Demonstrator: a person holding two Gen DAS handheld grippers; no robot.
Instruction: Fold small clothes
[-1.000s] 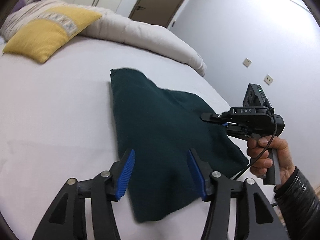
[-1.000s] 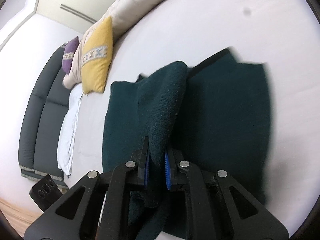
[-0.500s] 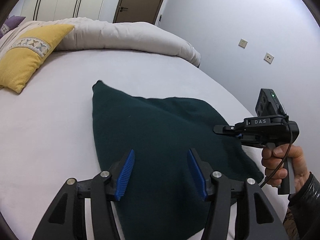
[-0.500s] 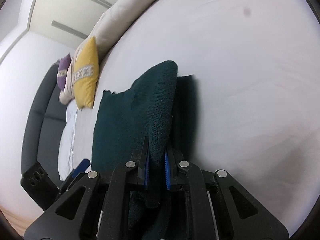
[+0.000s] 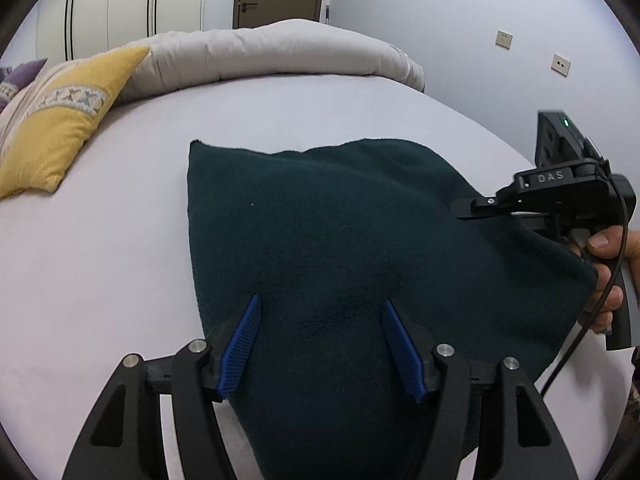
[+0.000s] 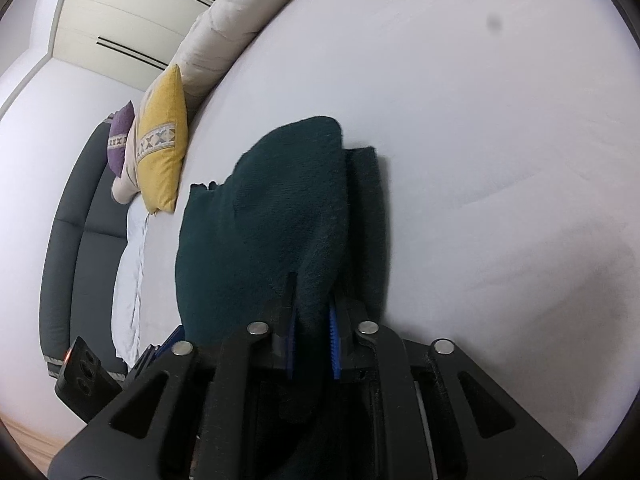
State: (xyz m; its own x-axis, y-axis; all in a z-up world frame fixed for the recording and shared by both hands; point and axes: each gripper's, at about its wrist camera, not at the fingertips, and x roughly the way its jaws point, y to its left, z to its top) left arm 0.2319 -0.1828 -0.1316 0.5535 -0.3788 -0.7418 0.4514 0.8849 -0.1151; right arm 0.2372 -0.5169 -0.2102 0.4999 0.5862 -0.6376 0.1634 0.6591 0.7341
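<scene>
A dark green knitted garment [image 5: 328, 240] lies on the white bed sheet [image 5: 100, 260], partly folded over itself. My left gripper [image 5: 320, 348] is open just above its near part, blue pads apart, holding nothing. My right gripper [image 6: 312, 336] is shut on a raised edge of the garment [image 6: 280, 208], which drapes up between its blue pads. In the left wrist view the right gripper [image 5: 464, 210] pinches the garment's right edge, held by a hand.
A yellow pillow [image 5: 60, 120] and a purple pillow [image 6: 120, 140] lie at the head of the bed, with a rolled beige duvet [image 5: 272, 56] behind. A dark grey headboard [image 6: 76, 248] stands at the left. A wall with sockets [image 5: 560, 66] is to the right.
My right gripper has carried the garment's edge over, folding it across itself so that less of it lies flat. My left gripper has come lower and closer over the garment, still open.
</scene>
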